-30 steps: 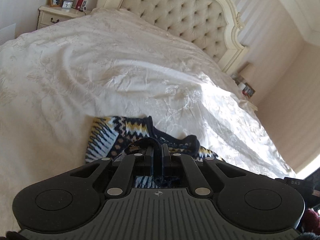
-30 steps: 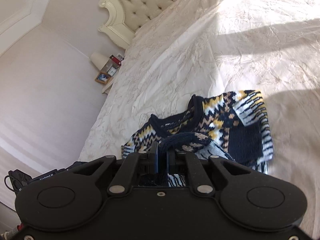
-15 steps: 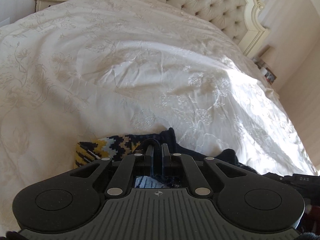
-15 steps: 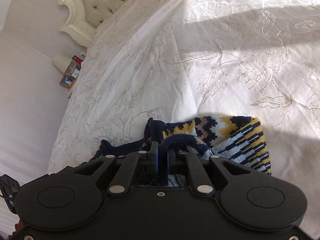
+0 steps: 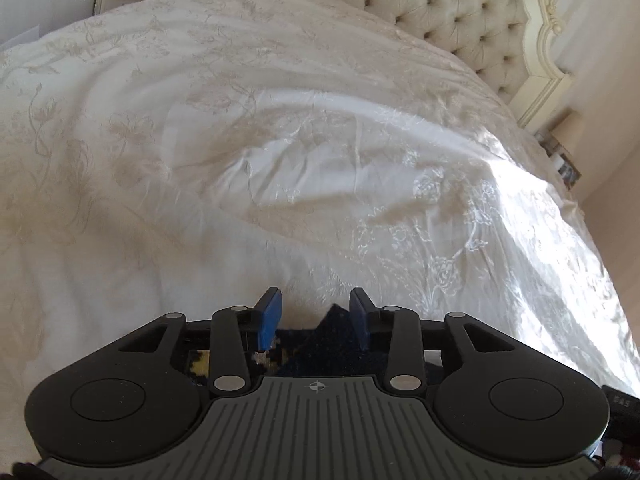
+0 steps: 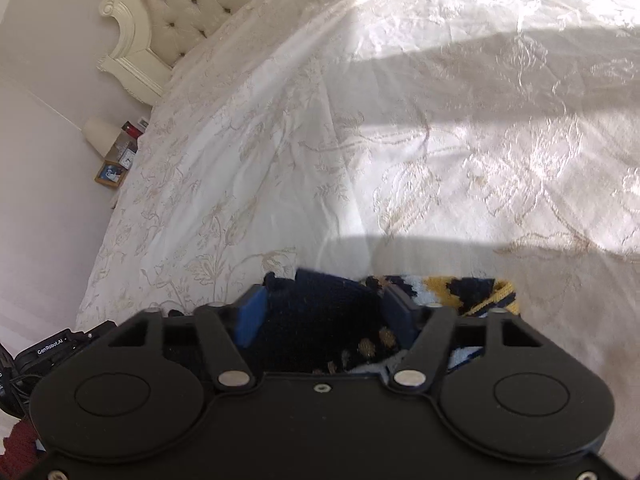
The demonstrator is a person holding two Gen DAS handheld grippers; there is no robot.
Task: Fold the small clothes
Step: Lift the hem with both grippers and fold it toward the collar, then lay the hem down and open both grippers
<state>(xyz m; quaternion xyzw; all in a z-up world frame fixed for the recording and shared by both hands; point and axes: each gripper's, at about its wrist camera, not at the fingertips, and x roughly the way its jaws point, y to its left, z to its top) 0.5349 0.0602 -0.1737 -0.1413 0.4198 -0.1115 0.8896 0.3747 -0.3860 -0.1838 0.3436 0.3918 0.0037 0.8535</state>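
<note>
With both grippers, left (image 5: pixel 315 312) and right (image 6: pixel 324 312), spread apart over the sweater (image 6: pixel 320 320) on the bed (image 5: pixel 280 160), we judge this fold released; next we regrip an edge.

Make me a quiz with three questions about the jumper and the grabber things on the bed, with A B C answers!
1. Where is the patterned jumper?
A. On the bed cover
B. On the nightstand
C. On the floor

2. What colour are the pads inside the left gripper?
A. Red
B. Blue
C. Green

3. How are the fingers of the right gripper standing?
A. Shut tight on the jumper
B. Spread apart, with knit lying between them
C. Out of sight

Answers: 1 A, the jumper rests on the white bed cover just past the gripper. 2 B, the pads are blue. 3 B, there is a wide gap between the fingers and the dark knit sits loose in it.
</note>
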